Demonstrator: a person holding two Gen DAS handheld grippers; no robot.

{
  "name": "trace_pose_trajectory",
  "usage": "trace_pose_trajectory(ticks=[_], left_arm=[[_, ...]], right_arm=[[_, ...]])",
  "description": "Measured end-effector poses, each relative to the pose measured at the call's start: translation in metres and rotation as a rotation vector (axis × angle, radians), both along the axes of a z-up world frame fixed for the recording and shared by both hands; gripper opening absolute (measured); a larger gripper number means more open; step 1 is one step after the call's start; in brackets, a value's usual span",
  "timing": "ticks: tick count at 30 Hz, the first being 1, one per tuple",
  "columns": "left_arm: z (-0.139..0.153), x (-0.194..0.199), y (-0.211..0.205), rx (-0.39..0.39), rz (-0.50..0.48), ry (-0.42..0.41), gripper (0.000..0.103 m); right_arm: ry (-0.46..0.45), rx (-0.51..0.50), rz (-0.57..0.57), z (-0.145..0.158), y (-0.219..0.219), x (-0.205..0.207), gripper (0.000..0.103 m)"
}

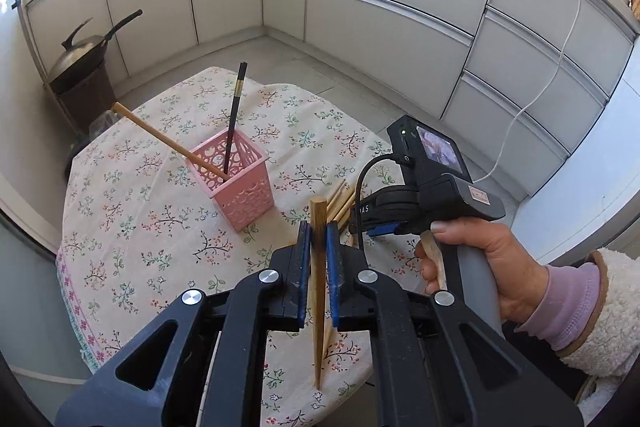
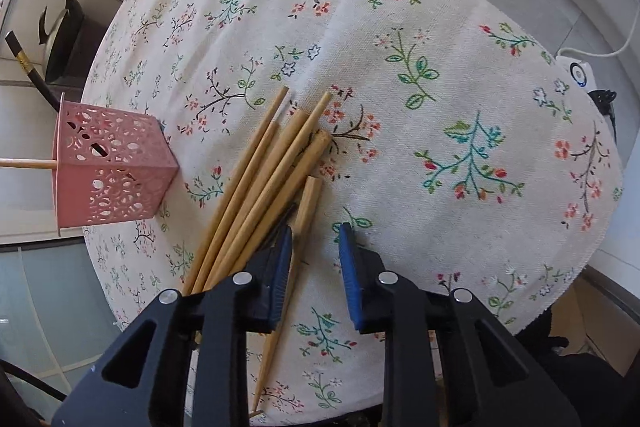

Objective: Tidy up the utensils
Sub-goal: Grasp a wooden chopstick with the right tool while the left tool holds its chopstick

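**Chopstick in hand, next being picked**

The left hand-held gripper clamps a chopstick near the basket. The right hand-held gripper, parted, straddles one from the pile on the bench. Next: drop the held one in.

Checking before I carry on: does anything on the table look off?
The wooden chopstick clamped in the left gripper has a dark, scorched-looking patch where the pads grip it. Otherwise the pink perforated plastic holder stands upright and nothing has spilled.
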State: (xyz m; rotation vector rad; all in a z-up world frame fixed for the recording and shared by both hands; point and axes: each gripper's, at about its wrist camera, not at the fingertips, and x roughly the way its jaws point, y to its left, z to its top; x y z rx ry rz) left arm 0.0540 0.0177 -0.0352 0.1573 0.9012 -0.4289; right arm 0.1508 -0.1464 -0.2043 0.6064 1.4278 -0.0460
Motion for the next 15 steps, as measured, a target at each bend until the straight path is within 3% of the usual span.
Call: trace_pose_trajectory(ticks=[4, 6, 8, 15], left_arm=[[0.0, 0.0, 0.002, -0.001, 0.004, 0.002, 0.008], [-0.001, 0.001, 0.003, 0.0, 0.01, 0.004, 0.008], [-0.002, 0.003, 0.005, -0.002, 0.021, 0.007, 0.008], [0.004, 0.004, 0.016, -0.032, 0.069, -0.021, 0.008]], right_arm=[[0.001, -0.018, 0.003, -0.001, 0.005, 0.005, 0.023], [-0.002, -0.03, -0.001, -0.003, 0.005, 0.007, 0.012], [-0.011, -0.002, -0.016, -0.005, 0.0, 0.007, 0.011], [-0.113, 0.04, -0.043, 0.011, -0.021, -0.008, 0.008]])
